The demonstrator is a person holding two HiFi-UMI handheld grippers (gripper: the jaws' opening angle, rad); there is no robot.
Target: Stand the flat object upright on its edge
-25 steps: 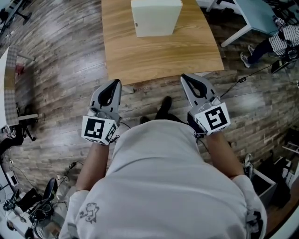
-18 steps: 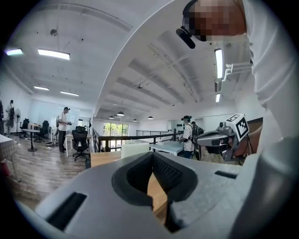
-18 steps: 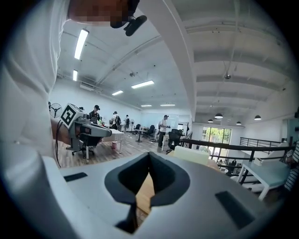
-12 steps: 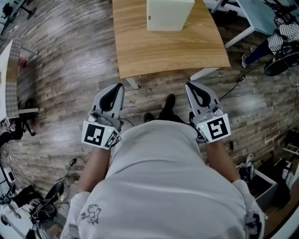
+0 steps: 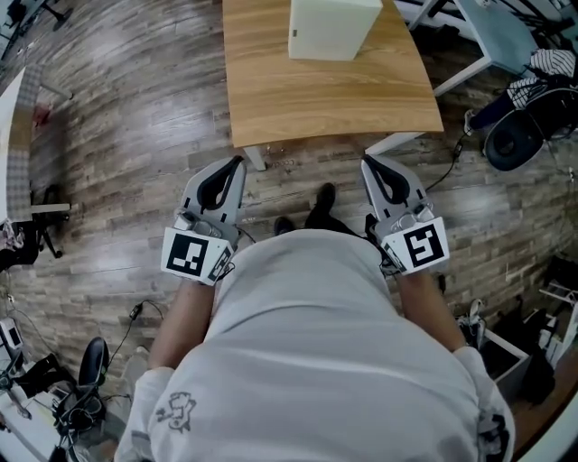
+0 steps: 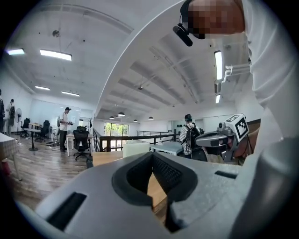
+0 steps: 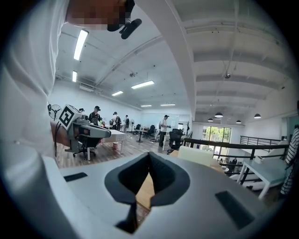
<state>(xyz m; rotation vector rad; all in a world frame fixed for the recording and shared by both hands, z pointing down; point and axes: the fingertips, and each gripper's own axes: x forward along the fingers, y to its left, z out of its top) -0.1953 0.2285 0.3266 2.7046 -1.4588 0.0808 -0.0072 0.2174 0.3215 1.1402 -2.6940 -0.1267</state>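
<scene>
Head view shows me both grippers held out in front of the person's white shirt (image 5: 307, 343), side by side and well apart, both pointing at the wooden table (image 5: 325, 99). The left gripper (image 5: 235, 167) has its tips just short of the table's near edge, close to a white table leg (image 5: 256, 160). The right gripper (image 5: 370, 167) stops just short of that same edge at the other corner. Between the 2 grippers, a dark shoe (image 5: 319, 204) rests on the plank floor (image 5: 135, 135).

Left gripper view: the 2 jaws of the left gripper (image 6: 152, 156) are pressed together at the tips with nothing caught between them. Right gripper view reads the same, the right gripper (image 7: 148, 155) closed and empty.

The white block (image 5: 330, 27) sits on the table well ahead of both grippers, roughly centred between them and slightly nearer the right one's line, cut off by the top of the head view. From the left gripper it shows just left of the jaw tips (image 6: 135, 148); from the right gripper it lies to the right of them (image 7: 201, 156). Neither gripper touches it
</scene>
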